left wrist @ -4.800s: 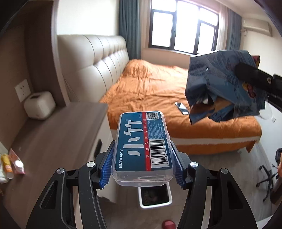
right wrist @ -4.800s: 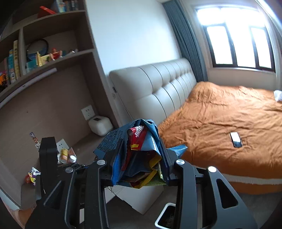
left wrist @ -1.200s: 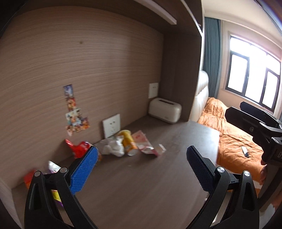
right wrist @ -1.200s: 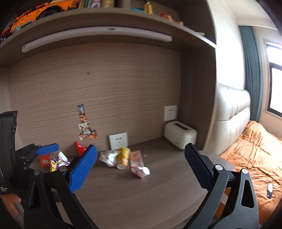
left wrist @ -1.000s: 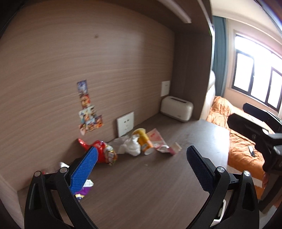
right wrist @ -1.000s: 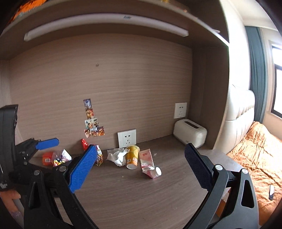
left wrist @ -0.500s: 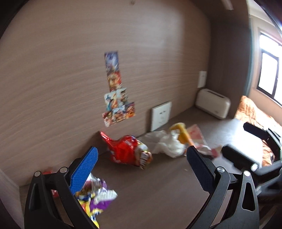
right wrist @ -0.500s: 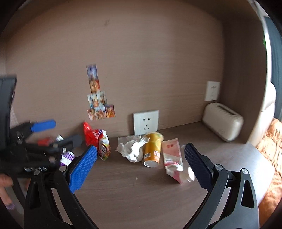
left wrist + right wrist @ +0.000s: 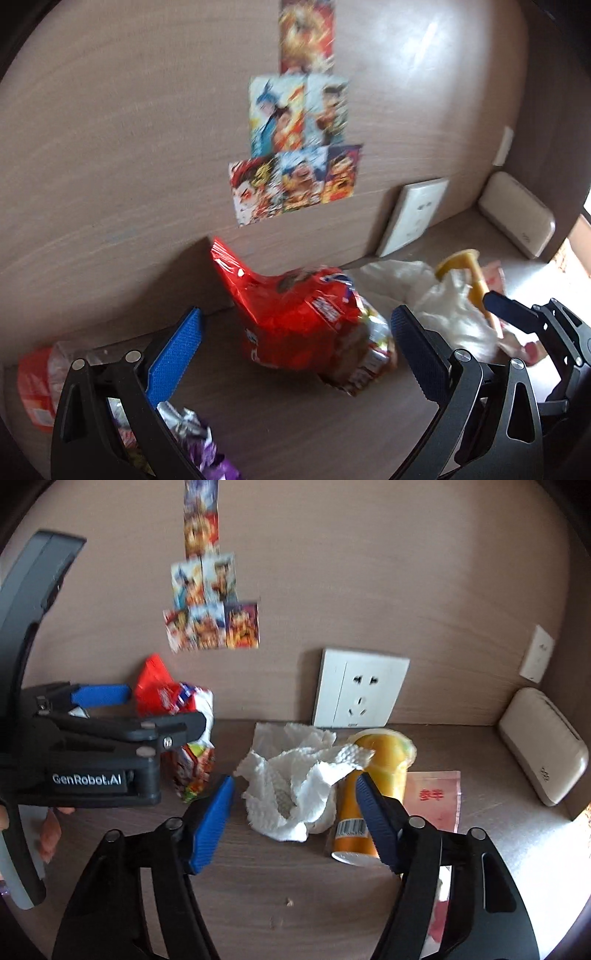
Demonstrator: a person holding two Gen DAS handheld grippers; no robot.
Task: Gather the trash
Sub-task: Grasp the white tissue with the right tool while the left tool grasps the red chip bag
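Observation:
My left gripper (image 9: 295, 343) is open, its blue pads on either side of a red snack bag (image 9: 295, 314) that lies on the wooden desk (image 9: 295, 424) by the wall. My right gripper (image 9: 295, 812) is open around a crumpled white paper towel (image 9: 295, 786), with an orange cup (image 9: 373, 794) lying on its side just right of it. The red bag also shows in the right wrist view (image 9: 173, 716), behind the left gripper's finger (image 9: 140, 734). A pink wrapper (image 9: 439, 797) lies right of the cup.
A purple-and-silver wrapper (image 9: 199, 446) and an orange packet (image 9: 33, 387) lie at the desk's left. A wall socket (image 9: 360, 688), stickers (image 9: 210, 627) and a beige box (image 9: 543, 746) stand at the back.
Both grippers have moved forward and down to the trash on the desk. The left one now straddles the red bag, the right one the paper towel.

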